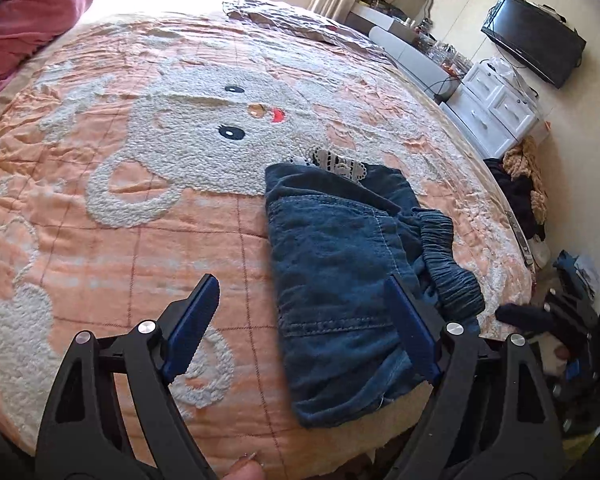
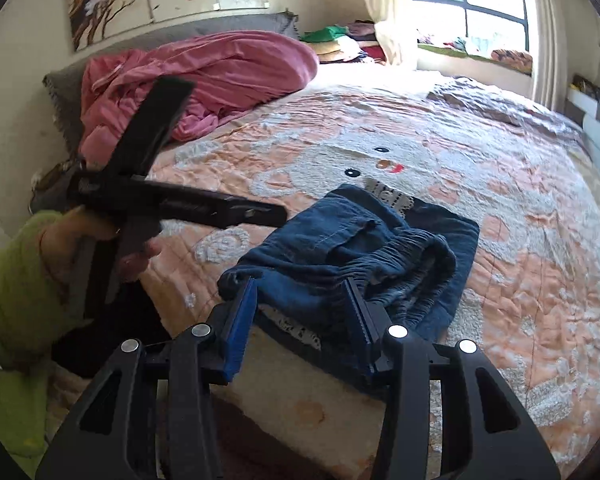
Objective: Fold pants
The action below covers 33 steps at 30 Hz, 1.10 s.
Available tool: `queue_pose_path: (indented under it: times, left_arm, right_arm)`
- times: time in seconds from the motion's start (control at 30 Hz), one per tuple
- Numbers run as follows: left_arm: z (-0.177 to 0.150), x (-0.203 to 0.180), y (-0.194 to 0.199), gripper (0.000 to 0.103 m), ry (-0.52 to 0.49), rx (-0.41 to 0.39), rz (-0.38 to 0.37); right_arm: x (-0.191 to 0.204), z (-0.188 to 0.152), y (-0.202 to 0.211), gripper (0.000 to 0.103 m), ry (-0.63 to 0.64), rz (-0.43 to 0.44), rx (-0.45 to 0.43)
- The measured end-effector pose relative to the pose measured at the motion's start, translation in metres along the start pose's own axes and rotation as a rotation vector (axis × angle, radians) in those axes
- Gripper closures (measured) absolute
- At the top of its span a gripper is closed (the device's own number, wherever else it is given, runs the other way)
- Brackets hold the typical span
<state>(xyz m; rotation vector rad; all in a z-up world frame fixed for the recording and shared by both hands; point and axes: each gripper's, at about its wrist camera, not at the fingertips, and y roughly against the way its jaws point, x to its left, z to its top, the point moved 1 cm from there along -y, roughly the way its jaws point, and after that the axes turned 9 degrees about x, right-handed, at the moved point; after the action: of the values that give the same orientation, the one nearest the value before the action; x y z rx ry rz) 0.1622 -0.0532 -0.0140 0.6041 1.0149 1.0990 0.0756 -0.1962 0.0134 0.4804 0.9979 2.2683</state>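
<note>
Folded blue denim pants [image 1: 340, 256] with an elastic waistband [image 1: 448, 256] and white lace trim lie on the bed near its front edge. My left gripper [image 1: 300, 320] is open and empty, above the pants' near left side. In the right wrist view the pants [image 2: 340, 248] lie just ahead of my right gripper [image 2: 304, 292], which is open, its blue pads straddling the near edge of the fabric without closing on it. The left gripper [image 2: 180, 208] shows there too, held by a hand in a green sleeve, to the left of the pants.
The bed has an orange quilt [image 1: 140, 220] with a white cartoon animal. A pink duvet [image 2: 220, 76] is heaped at the headboard. White drawers [image 1: 496, 108], a black TV [image 1: 536, 48] and a clothes pile [image 1: 524, 184] stand beside the bed.
</note>
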Motion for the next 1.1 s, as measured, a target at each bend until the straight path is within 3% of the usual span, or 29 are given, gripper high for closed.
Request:
queue_pose_path:
  times: [0.2,0.33,0.37,0.4,0.43,0.5,0.7,0.77,0.87,1.07,1.1]
  left_arm:
    - [0.021,-0.004,-0.036,0.034,-0.009,0.108,-0.036]
    - [0.023,-0.006,-0.050,0.043,-0.024,0.140,-0.026]
    - [0.024,-0.006,-0.052,0.043,-0.024,0.145,-0.024]
    - [0.025,-0.005,-0.054,0.043,-0.022,0.148,-0.024]
    - [0.024,-0.005,-0.056,0.043,-0.019,0.152,-0.024]
    - [0.024,-0.004,-0.058,0.043,-0.016,0.156,-0.031]
    - [0.025,-0.006,-0.061,0.043,-0.021,0.150,-0.040]
    - [0.025,-0.008,-0.063,0.043,-0.020,0.147,-0.038]
    - [0.022,-0.011,-0.063,0.043,-0.033,0.139,-0.020]
    - [0.021,-0.013,-0.061,0.043,-0.044,0.125,-0.004]
    - [0.021,-0.013,-0.060,0.043,-0.049,0.121,0.005]
  right_arm:
    - [0.048,0.002,-0.034,0.060,0.297,-0.144,0.040]
    - [0.054,0.008,-0.068,0.061,0.380,-0.262,0.093]
    - [0.053,0.009,-0.075,0.066,0.388,-0.258,0.106]
    - [0.052,0.008,-0.079,0.086,0.389,-0.236,0.112]
    - [0.051,0.007,-0.080,0.094,0.382,-0.214,0.111]
    - [0.046,0.005,-0.074,0.097,0.347,-0.192,0.099]
    - [0.038,-0.019,-0.055,0.099,0.383,-0.146,0.089]
    - [0.033,-0.026,-0.067,0.099,0.351,-0.140,0.120]
    - [0.027,-0.030,-0.071,0.098,0.270,-0.090,0.099]
    - [0.005,-0.027,-0.046,0.084,0.088,0.021,0.030]
    - [0.002,-0.025,-0.038,0.076,0.065,0.028,0.014]
